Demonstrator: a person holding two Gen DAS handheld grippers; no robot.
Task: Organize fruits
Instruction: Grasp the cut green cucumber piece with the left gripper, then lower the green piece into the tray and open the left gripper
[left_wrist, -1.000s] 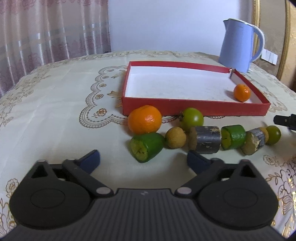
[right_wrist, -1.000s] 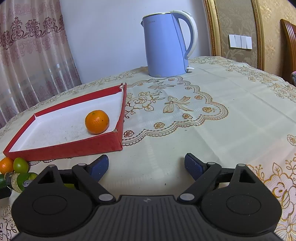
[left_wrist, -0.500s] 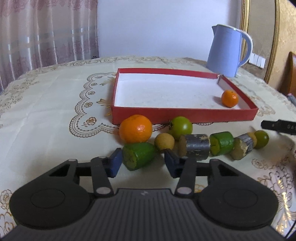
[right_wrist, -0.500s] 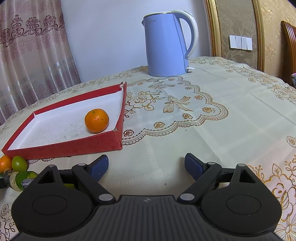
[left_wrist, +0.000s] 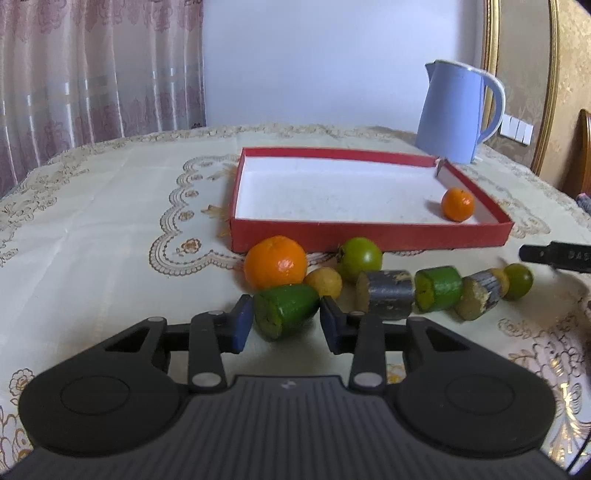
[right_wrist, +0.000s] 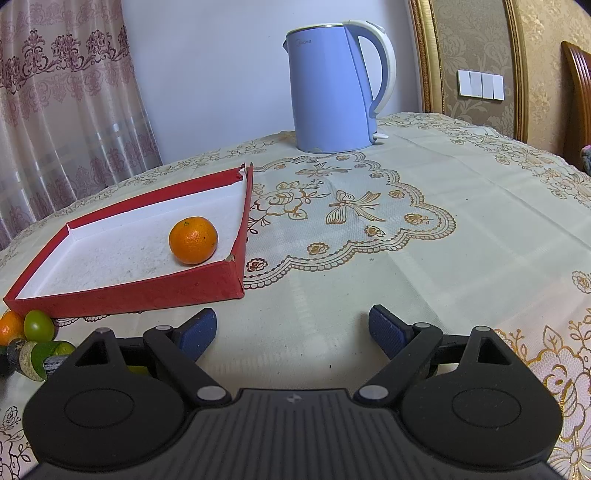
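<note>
Left wrist view has the left gripper (left_wrist: 286, 325) down on the tablecloth (left_wrist: 110, 229) with its blue pads either side of a cut green fruit piece (left_wrist: 286, 310). Pads look right against it or nearly so, but I honestly can't tell if they're squeezing yet. That piece sits just in front of the red tray (left_wrist: 369, 236), beside a big orange (left_wrist: 275, 262), a small yellow fruit (left_wrist: 324, 282) and a green tomato-looking fruit (left_wrist: 360, 258), with a row of dark and green chunks (left_wrist: 436, 291) running off to the right.

One small orange (left_wrist: 458, 204) is already in the tray's far right corner, so I'd say the sorting has barely started.

Right gripper (right_wrist: 291, 332) hangs over bare cloth just right of the tray, jaws wide and holding nothing. Blue kettle (right_wrist: 332, 88) stands behind the tray.

Next move, my guess: finish the pinch, lift straight up so the neighbours don't roll, clear the tray's front wall, and set it down inside.
</note>
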